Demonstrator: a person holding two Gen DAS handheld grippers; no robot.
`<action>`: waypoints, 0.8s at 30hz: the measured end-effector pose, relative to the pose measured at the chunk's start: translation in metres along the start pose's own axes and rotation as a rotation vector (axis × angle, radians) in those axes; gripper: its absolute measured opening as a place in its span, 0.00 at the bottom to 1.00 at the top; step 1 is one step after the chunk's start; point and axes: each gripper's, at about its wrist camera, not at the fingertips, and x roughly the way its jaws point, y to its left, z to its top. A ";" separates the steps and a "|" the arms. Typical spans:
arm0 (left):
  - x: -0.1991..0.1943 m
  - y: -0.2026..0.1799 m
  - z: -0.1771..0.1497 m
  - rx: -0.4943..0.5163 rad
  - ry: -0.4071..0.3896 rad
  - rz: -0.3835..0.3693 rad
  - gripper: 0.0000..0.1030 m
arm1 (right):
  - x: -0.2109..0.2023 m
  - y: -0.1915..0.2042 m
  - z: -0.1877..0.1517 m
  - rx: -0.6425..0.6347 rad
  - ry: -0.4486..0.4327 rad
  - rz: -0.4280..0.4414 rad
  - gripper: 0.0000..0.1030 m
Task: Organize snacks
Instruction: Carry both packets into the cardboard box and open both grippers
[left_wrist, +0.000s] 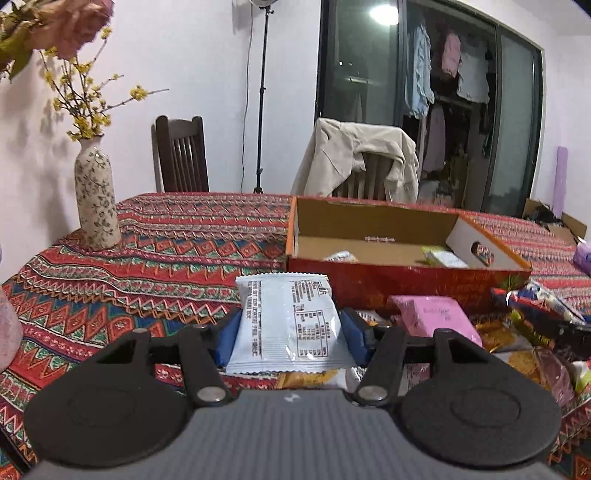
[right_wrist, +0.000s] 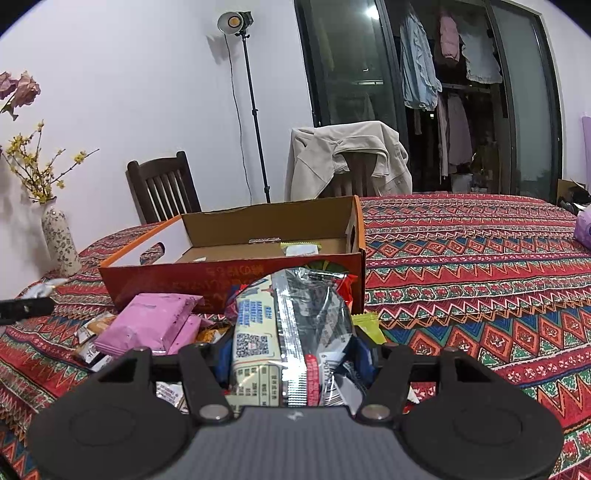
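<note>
My left gripper (left_wrist: 290, 334) is shut on a pale blue-white snack packet (left_wrist: 288, 321), held in front of the open red cardboard box (left_wrist: 406, 284). My right gripper (right_wrist: 291, 354) is shut on a silver and cream snack packet (right_wrist: 295, 332), held just in front of the same box (right_wrist: 166, 275). The box holds a few small packets (right_wrist: 301, 249). A pink packet (left_wrist: 437, 317) lies on a pile of loose snacks (left_wrist: 517, 350) before the box; it also shows in the right wrist view (right_wrist: 147, 325).
A patterned tablecloth (right_wrist: 461, 258) covers the table. A floral vase (left_wrist: 96, 199) with yellow flowers stands at the far left. Two chairs (right_wrist: 162, 188), one draped with a beige jacket (right_wrist: 347, 158), and a light stand (right_wrist: 255, 110) are behind the table.
</note>
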 end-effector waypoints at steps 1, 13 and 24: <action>-0.001 0.001 0.001 -0.002 -0.005 0.000 0.57 | -0.001 0.000 0.000 -0.002 -0.001 0.000 0.59; -0.007 0.005 0.007 -0.025 -0.039 -0.010 0.57 | -0.011 0.001 0.002 -0.011 -0.018 0.001 0.59; -0.009 -0.005 0.015 -0.019 -0.066 -0.044 0.57 | -0.017 0.006 0.009 -0.020 -0.043 0.006 0.59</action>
